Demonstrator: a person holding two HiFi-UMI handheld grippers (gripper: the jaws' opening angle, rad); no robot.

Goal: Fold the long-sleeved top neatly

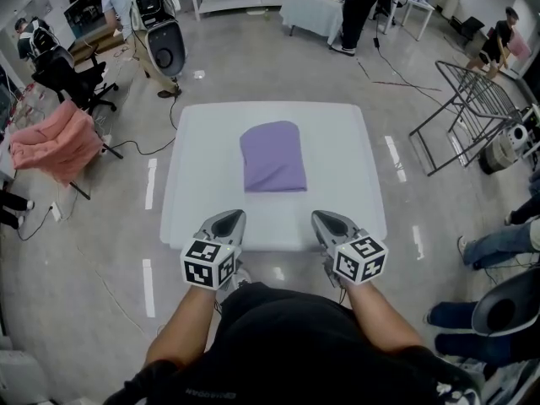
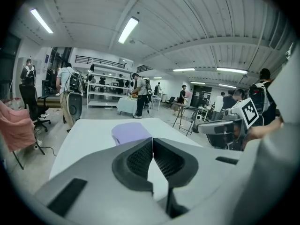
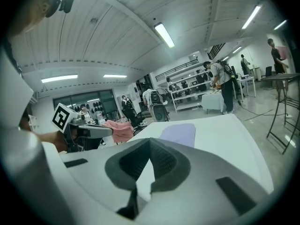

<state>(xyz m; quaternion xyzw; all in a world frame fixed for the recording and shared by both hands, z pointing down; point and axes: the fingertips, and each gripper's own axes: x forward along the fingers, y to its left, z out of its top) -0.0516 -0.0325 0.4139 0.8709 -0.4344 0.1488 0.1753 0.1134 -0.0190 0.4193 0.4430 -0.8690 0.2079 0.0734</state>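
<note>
The left gripper [image 1: 229, 219] is presenting its jaws fully closed, the ribbed pads meeting at the tips with nothing between them. The right gripper [image 1: 326, 220] is showing the same condition: jaws together, nothing held.

Both grippers are hovering at the near edge of the table [image 1: 202, 142], one to each side of its centre line, and are pointing slightly downward toward its far edge.

The long-sleeved top [image 1: 272, 156] is lying at the middle of the table, well apart from both grippers. It is forming a compact purple rectangle, with no loose sleeve showing.

Judging by this layout, the folding is appearing complete and the step in hand is looking like a final check. Any next move is calling only for opening one gripper, reaching to the table's middle and squaring an uneven edge without disturbing the layers.
</note>
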